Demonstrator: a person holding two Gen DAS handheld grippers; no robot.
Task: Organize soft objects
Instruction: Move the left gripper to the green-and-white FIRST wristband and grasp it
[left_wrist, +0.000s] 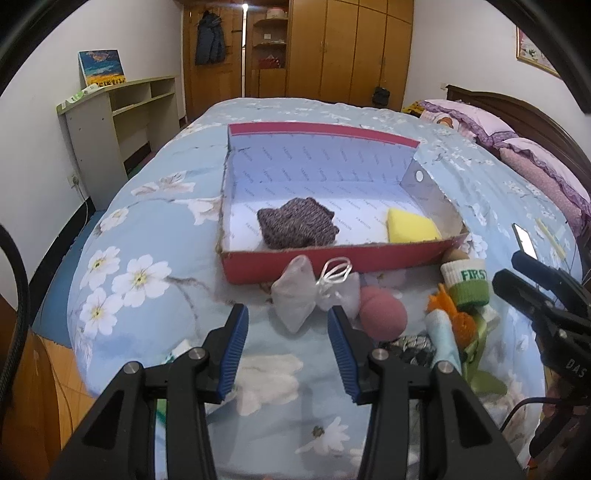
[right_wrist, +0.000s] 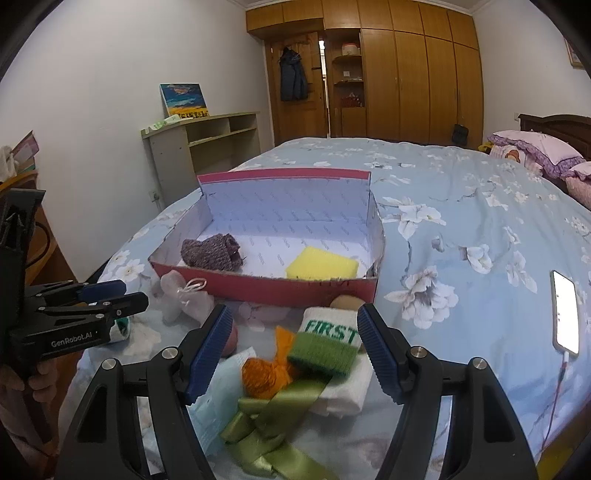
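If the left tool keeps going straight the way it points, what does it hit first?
Most likely the sheer white pouch, which lies just beyond the open left tool and in line with the gap. The red box sits behind it. Depth is hard to judge here.

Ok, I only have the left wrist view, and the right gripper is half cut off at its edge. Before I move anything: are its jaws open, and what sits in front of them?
Observer: Open, with nothing held. The right gripper has its jaws standing either side of the green-and-white FIRST cuff.
Operator: What is that cuff lying on?
Observer: Its near end rests on a folded white cloth.
Operator: And the phone off to the right, is it loose?
Observer: No, the phone is plugged into a cable that runs toward the near edge of the bed.
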